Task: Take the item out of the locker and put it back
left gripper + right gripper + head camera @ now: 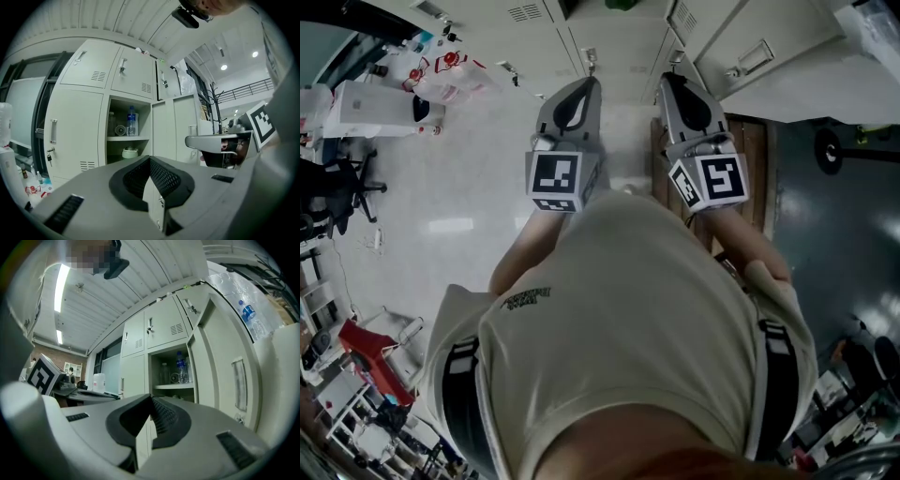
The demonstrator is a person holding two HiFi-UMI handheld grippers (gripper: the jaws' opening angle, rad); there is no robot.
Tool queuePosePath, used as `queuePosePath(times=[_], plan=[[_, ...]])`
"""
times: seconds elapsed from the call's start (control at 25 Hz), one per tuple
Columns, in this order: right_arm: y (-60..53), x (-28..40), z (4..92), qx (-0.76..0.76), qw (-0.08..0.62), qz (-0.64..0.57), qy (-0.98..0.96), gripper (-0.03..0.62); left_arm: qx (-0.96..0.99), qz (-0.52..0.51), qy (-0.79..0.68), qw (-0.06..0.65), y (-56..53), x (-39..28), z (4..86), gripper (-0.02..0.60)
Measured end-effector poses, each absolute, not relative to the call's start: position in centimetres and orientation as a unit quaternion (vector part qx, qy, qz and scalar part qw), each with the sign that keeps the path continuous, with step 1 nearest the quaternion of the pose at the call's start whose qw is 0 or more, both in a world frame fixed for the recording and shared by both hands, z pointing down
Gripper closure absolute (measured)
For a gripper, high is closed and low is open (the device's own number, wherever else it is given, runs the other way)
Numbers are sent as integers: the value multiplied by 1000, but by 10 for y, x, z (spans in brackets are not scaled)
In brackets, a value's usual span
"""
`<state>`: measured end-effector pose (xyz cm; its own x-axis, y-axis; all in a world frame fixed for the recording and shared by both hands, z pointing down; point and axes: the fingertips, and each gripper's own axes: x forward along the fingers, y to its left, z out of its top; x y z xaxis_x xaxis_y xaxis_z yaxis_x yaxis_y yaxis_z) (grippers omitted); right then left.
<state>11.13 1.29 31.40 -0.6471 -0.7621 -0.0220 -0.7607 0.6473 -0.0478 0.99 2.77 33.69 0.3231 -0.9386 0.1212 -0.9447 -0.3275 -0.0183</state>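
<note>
Grey and smooth, the left gripper and the right gripper stick out side by side near the top middle of the head view. Each one has a cube with black and white squares at its back end. A person in a pale shirt fills the lower half of the frame. White lockers run along the top edge, past the gripper tips. The floor on the left is pale and shiny.

In the left gripper view, the two jaws are pressed together tip to tip, and nothing is between them. Just above the tips, in the middle of the frame, is an open locker. A bottle with a blue label stands on its upper shelf, next to a small round thing. A pale round pot sits on the shelf below. The other gripper shows at the right edge.

In the right gripper view, these jaws are pressed together too, and they pinch nothing. The open locker is above the tips, a little right of the middle. The bottle stands on the upper shelf inside it. The locker door hangs open on the right side of the frame.
</note>
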Motion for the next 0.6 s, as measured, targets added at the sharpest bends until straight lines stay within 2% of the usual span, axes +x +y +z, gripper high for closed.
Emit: queuePosePath(times=[0.6], plan=[[-56,75,328,-434,9,-33,900,591,826,59,-558,46,-47,-21,349,566]])
